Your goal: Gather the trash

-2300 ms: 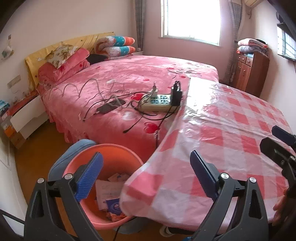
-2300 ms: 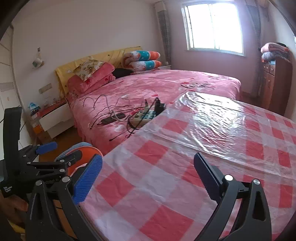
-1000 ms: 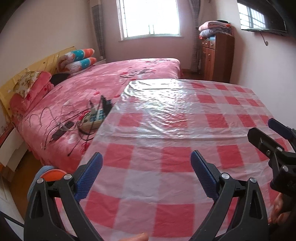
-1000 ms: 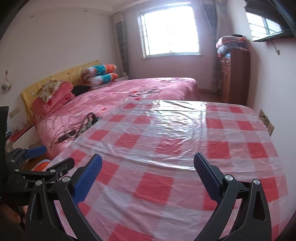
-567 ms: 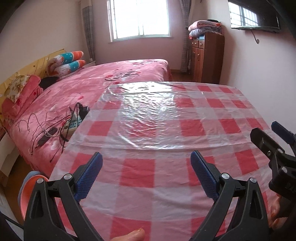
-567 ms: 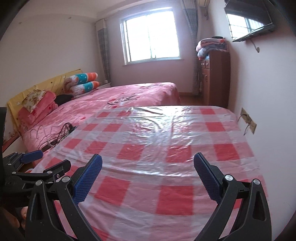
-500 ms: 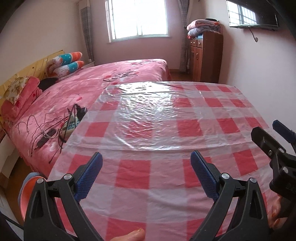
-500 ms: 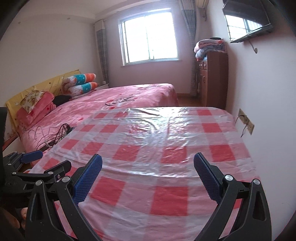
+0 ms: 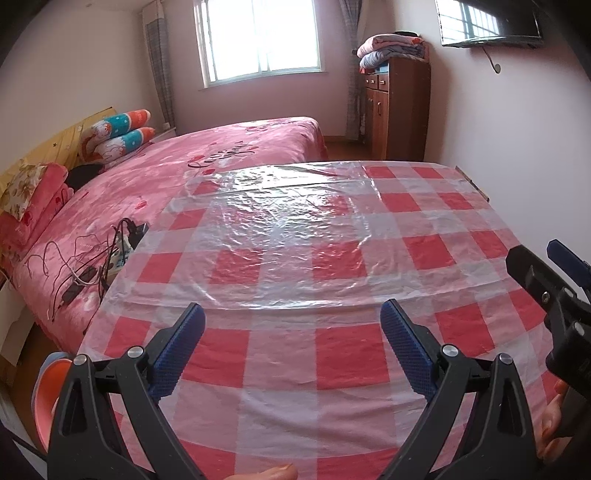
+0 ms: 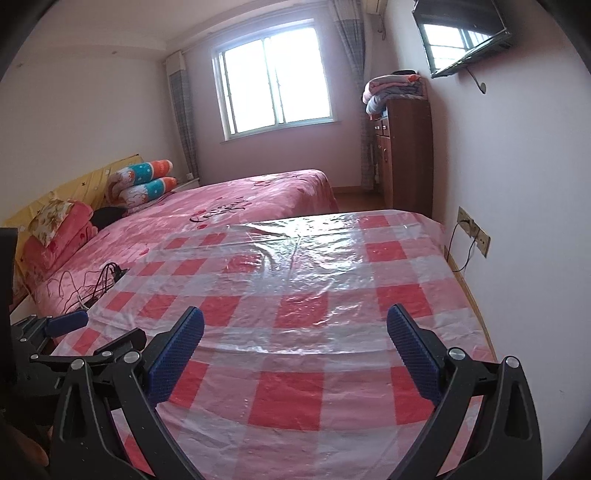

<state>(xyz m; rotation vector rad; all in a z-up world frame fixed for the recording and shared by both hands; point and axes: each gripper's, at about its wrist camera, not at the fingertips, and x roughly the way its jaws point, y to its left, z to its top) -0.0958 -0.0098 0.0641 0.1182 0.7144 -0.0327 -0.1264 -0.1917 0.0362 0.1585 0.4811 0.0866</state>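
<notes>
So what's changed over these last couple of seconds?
Both views swung away from the orange plastic bucket and up across the red-and-white checked tablecloth; the bucket now only peeks in at the left wrist view's lower left. Nothing was grabbed or released. The left hand-held gripper and right hand-held gripper stayed open and empty, and the tablecloth stayed bare.

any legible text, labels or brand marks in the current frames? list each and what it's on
None can be read.
Bedspread: dark cursive script with small hearts, too distorted to make out.
Power strip on the bed: markings too small.
Rolled pillows: printed cartoon pattern, no legible words.
Wall TV: only a window reflection, no logo visible.
Left gripper and right gripper: no visible markings.
</notes>
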